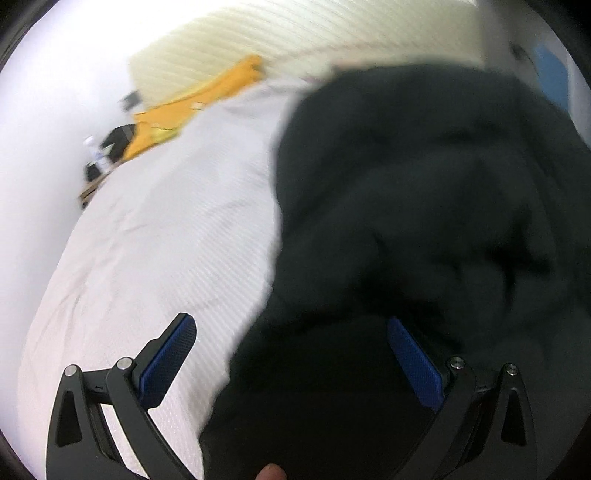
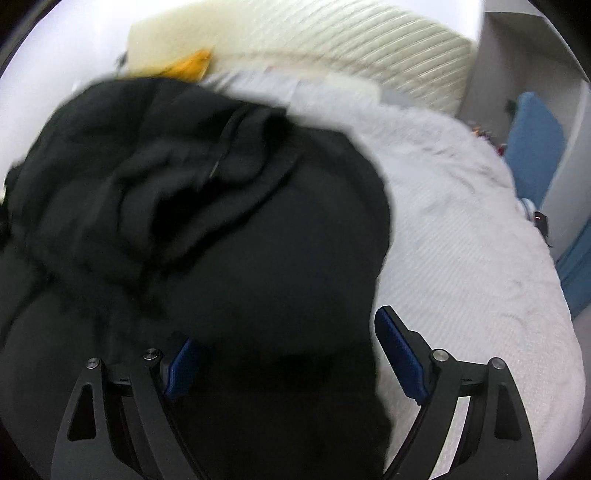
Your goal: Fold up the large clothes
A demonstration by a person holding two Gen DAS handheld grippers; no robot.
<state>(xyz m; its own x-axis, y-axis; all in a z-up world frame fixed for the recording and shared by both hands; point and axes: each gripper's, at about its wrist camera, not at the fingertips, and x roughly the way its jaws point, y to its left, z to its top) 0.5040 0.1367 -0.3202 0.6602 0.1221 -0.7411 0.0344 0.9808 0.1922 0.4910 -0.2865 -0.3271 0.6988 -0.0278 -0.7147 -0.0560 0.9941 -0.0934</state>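
Observation:
A large black garment (image 1: 424,206) lies bunched on a white bed (image 1: 166,240). In the left wrist view it fills the right half. My left gripper (image 1: 291,332) is open; its left finger is over the sheet, and the garment's left edge lies between the blue pads (image 1: 413,358). In the right wrist view the garment (image 2: 207,206) fills the left and middle, with a crumpled hood or collar near the top. My right gripper (image 2: 288,343) is open, and the garment's right edge lies between its fingers. Both views are motion-blurred.
A cream ribbed headboard (image 1: 295,33) stands at the bed's far end. An orange garment (image 1: 195,103) lies at the far left edge of the bed, and a blue object (image 2: 535,147) stands by the wall on the right. Dark items (image 1: 107,155) sit beside the bed.

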